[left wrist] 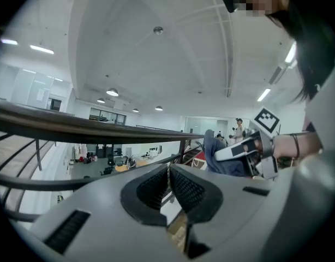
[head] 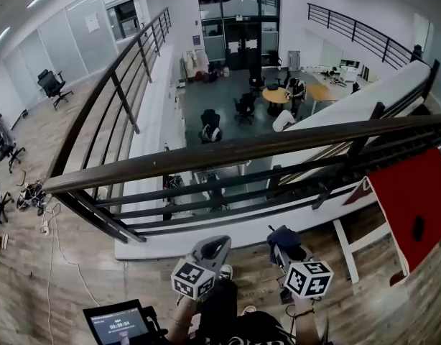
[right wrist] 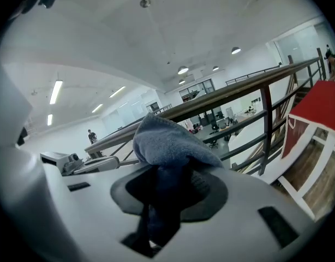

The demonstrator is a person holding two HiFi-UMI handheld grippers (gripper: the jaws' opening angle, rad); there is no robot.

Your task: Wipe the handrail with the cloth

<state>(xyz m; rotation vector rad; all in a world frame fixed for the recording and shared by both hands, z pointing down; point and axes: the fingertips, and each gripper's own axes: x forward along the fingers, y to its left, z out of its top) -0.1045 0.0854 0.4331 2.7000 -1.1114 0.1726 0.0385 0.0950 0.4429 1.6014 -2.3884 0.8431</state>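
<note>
- Head view: both grippers sit low, short of the handrail (head: 242, 149), which runs across ahead of them. Left gripper (head: 217, 243) is empty; right gripper (head: 279, 233) has the dark cloth (head: 285, 243) bunched at its tip.
- Left gripper view: jaws nearly together, only a thin slit, nothing in it. Rail is ahead and up-left of the jaws, not touching.
- Right gripper view: jaws clamped on the blue cloth — it bulges out above them. Rail lies beyond the cloth, apart from it.

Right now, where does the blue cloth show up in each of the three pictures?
Head view: cloth low, just right of centre, under the handrail.
Left gripper view: cloth right of centre, beyond the jaws.
Right gripper view: cloth dead centre, clamped in the right gripper.
Shared landmark: the dark handrail crosses all three.
</note>
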